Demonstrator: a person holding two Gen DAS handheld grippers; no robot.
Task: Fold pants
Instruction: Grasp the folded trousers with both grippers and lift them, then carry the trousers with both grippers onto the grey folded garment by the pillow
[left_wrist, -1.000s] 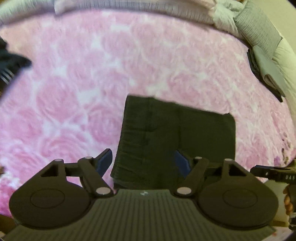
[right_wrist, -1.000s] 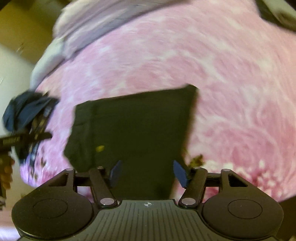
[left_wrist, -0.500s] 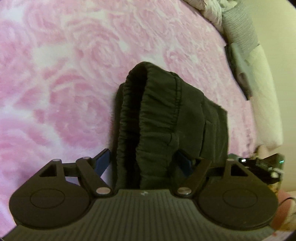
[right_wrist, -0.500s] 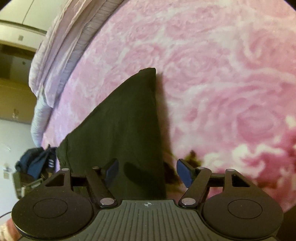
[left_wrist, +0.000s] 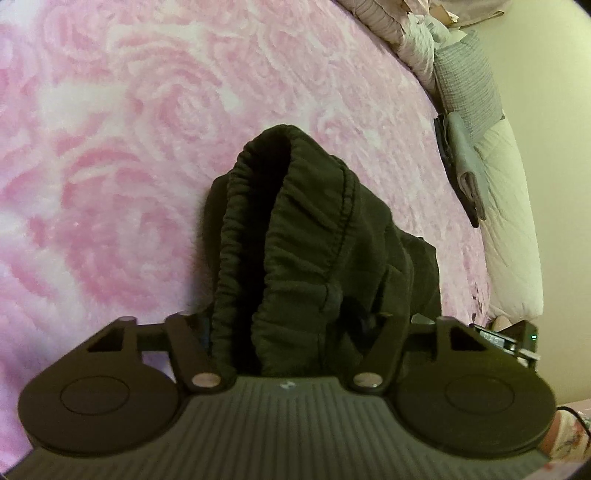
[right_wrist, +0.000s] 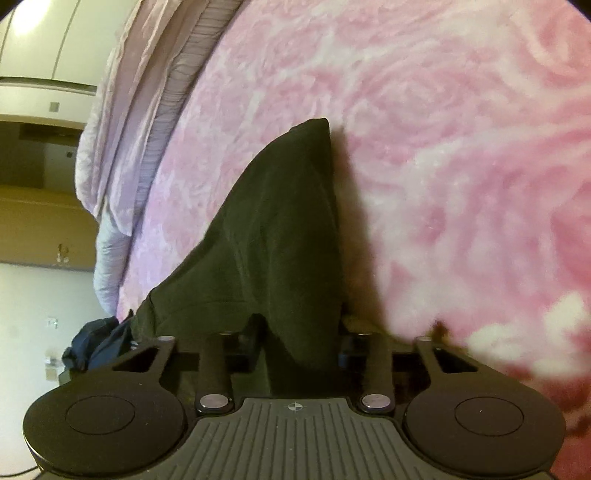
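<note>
Dark folded pants lie on a pink rose-patterned blanket. In the left wrist view their gathered elastic waistband stands bunched up between the fingers of my left gripper, which is open and straddles that end; the cloth hides its fingertips. In the right wrist view the other, smooth end of the pants rises from the blanket as a ridge. My right gripper has its fingers pressed against both sides of that thick fold.
Pillows and pale bedding line the bed's far right edge, with a folded grey and dark garment beside them. Lilac bedding lies along the left in the right wrist view, and a blue clothes pile sits off the bed.
Both grippers dropped from above the flat pants onto its two ends. The right gripper's fingers have drawn in onto the fold, and the left fingers stay wide around the waistband.
</note>
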